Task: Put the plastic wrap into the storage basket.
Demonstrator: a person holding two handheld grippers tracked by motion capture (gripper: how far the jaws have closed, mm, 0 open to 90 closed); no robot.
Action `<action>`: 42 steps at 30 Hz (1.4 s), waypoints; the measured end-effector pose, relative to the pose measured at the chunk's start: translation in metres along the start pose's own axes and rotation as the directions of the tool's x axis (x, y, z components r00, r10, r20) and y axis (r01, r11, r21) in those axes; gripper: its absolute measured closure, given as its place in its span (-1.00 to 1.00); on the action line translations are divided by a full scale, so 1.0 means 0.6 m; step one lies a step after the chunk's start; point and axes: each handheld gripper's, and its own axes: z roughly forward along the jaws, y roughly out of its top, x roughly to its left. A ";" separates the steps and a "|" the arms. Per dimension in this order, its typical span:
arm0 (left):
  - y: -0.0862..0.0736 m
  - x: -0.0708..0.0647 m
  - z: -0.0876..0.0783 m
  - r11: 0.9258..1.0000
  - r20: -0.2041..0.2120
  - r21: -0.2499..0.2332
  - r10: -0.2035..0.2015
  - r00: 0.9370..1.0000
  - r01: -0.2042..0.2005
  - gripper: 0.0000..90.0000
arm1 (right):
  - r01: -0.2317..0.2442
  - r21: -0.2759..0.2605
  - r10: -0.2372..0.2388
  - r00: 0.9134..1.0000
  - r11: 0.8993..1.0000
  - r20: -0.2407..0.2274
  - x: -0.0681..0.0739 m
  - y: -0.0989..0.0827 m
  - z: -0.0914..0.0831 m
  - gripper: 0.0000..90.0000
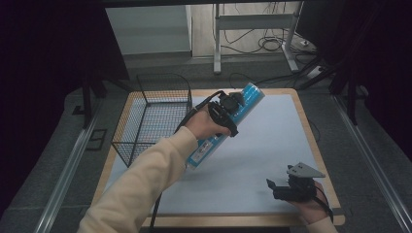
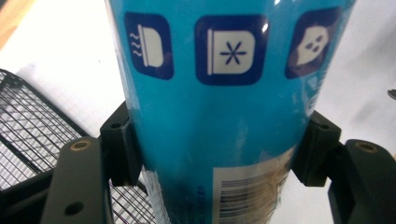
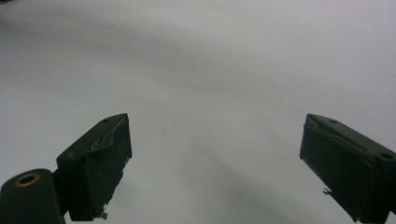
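High view: the left gripper (image 1: pixel 232 106) is clamped across the tall blue cylindrical can (image 1: pixel 245 99), held above the white table mat (image 1: pixel 272 145) just right of the black wire basket (image 1: pixel 150 114). Its long axis tilts, top pointing up-right. The right gripper (image 1: pixel 284 187), jaws apart, rests well away.

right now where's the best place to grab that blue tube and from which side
Grip the blue tube across its round middle, as the left gripper does now: jaws on opposite sides of the body, just above the barcode label. It is long, smooth and tilted, so a mid-body pinch square to its axis should balance it best.
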 end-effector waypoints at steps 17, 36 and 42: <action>0.035 0.021 -0.030 1.000 -0.029 -0.003 -0.006 1.000 0.006 -0.30 | 0.002 0.000 -0.002 1.000 1.000 -0.001 -0.001 -0.001 0.001 -0.79; 0.064 0.082 -0.057 1.000 -0.096 0.015 -0.008 0.995 0.009 -0.29 | -0.009 0.009 0.009 1.000 1.000 0.002 -0.007 -0.003 0.004 -0.79; 0.061 0.103 -0.066 0.999 -0.104 0.005 -0.036 0.994 0.037 -0.30 | -0.013 0.011 0.013 1.000 1.000 0.002 -0.007 -0.003 0.005 -0.79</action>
